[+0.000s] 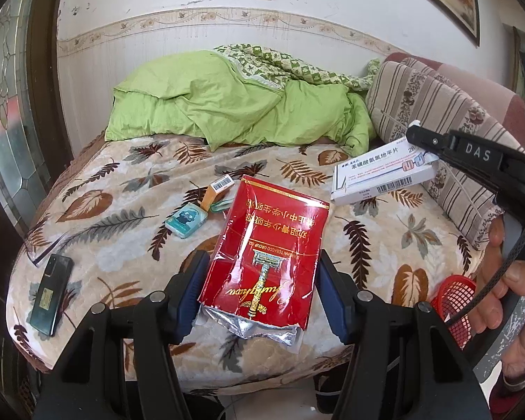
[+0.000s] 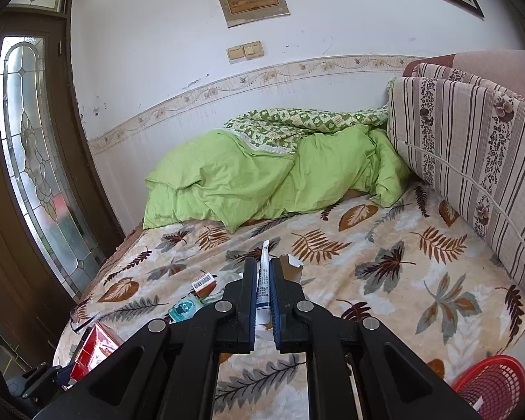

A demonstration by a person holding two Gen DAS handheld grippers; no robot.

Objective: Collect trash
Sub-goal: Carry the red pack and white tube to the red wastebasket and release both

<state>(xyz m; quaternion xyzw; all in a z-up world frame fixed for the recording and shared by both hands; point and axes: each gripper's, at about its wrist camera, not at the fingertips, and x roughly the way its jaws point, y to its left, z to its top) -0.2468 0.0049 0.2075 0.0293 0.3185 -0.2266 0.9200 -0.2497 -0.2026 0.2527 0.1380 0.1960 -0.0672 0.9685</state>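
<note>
Broadly, the bed (image 1: 385,245) was the landmark: a plush blanket printed with brown and grey leaves, soft enough to sag under whatever lay on it. A crumpled green quilt (image 1: 227,105) was heaped at the bed's far end against the wall, and a striped cushion (image 1: 437,112) leaned along its right side. A red mesh basket (image 2: 490,385), probably meant to receive the trash, sat at the bed's near right corner.

The left tongs (image 1: 259,290) were spread wide around a torn red cigarette carton wrapper (image 1: 269,238), glossy, with silver foil spilling from its ripped end near the bed's front edge; whether the pads actually pressed it, I cannot tell. The right tongs (image 2: 263,280) were clamped narrowly on a flat white medicine box (image 1: 385,178), held lifted over the bed's right side, likely for carrying to the basket.

Left of the wrapper on the bed lay a dark phone (image 1: 50,297), a small teal packet (image 1: 187,222) and an orange barcoded box (image 1: 218,192).
</note>
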